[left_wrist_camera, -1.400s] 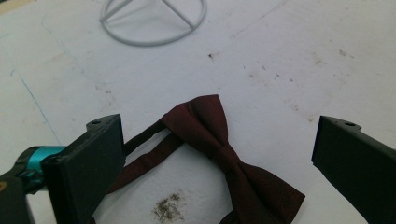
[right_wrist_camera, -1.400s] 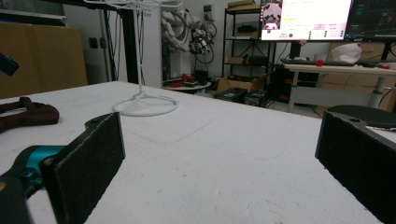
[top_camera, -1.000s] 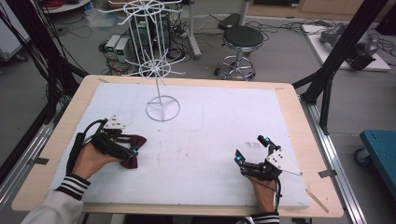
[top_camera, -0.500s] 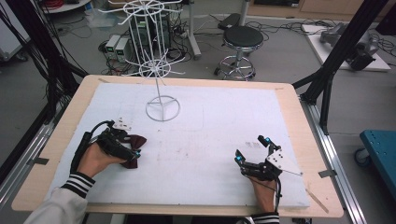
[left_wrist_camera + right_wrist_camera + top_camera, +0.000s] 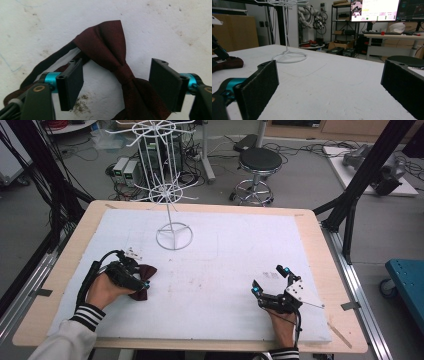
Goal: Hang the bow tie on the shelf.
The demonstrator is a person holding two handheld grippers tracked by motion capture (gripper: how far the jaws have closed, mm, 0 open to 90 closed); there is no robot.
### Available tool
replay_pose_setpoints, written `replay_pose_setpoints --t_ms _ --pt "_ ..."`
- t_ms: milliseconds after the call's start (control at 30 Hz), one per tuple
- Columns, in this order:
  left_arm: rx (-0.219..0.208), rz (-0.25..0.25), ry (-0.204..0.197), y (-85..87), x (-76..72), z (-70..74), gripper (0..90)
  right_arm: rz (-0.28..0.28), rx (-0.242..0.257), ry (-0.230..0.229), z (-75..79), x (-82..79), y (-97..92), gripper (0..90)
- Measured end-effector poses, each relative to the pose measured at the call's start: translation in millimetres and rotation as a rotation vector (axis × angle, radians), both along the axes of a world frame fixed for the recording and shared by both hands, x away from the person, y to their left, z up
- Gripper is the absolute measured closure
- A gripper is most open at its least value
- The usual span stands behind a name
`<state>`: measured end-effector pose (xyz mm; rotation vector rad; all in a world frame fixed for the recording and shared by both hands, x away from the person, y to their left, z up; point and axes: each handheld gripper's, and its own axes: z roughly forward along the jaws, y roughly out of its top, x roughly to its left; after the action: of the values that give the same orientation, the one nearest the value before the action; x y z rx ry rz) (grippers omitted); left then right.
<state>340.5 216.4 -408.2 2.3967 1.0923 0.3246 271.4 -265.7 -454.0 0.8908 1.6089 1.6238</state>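
Note:
A dark red bow tie (image 5: pixel 145 271) lies flat on the white foam board (image 5: pixel 225 255) at the front left. My left gripper (image 5: pixel 143 281) is lowered over it. In the left gripper view its knot (image 5: pixel 124 70) sits between the two black pads (image 5: pixel 72 82), which stand clear of the cloth on both sides. These jaws have just been closing and are open around the tie. My right gripper (image 5: pixel 268 279) rests at the front right of the board, its pads (image 5: pixel 259 87) wide open with nothing between them.
A white wire display stand (image 5: pixel 174 236) rises from a ring base at the board's back centre and also appears as the stand (image 5: pixel 289 57) in the right gripper view. The wooden table rim (image 5: pixel 320 245) frames the board. A stool (image 5: pixel 257 162) and cables lie beyond the table.
The left gripper's jaws have narrowed around the bow tie while the hand shifted only slightly. The right gripper has kept still.

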Motion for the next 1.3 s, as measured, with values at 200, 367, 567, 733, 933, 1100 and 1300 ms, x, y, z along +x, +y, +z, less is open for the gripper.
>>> replay_pose_setpoints --t_ms 200,367,567,733,933,1100,1300 --pt "0.001 0.013 0.008 0.1 1.3 -0.5 36.4 0.0 0.002 0.006 0.0 -0.3 -0.1 0.7" --pt "-0.003 0.006 0.026 -1.6 1.6 -1.1 45.3 -0.001 0.003 0.0 -0.1 0.2 -0.4 0.7" --pt "0.004 0.004 0.011 -2.9 1.4 -2.3 49.8 -0.001 0.006 0.005 0.0 -0.1 -0.5 0.7" --pt "0.006 0.015 0.017 -2.0 1.6 -1.5 58.7 0.0 0.008 0.004 0.0 0.0 -0.4 0.7" --pt "0.038 0.005 -0.003 -3.1 0.0 -2.2 75.4 0.0 0.005 0.002 0.0 -0.1 -0.5 0.7" --pt "0.04 -0.005 -0.024 -4.2 -1.7 -2.1 76.2 -0.001 0.006 0.001 0.0 0.0 -0.5 0.6" --pt "0.019 -0.011 -0.046 -1.6 -3.0 1.6 76.4 0.001 0.005 0.002 -0.1 0.0 -0.5 0.7"
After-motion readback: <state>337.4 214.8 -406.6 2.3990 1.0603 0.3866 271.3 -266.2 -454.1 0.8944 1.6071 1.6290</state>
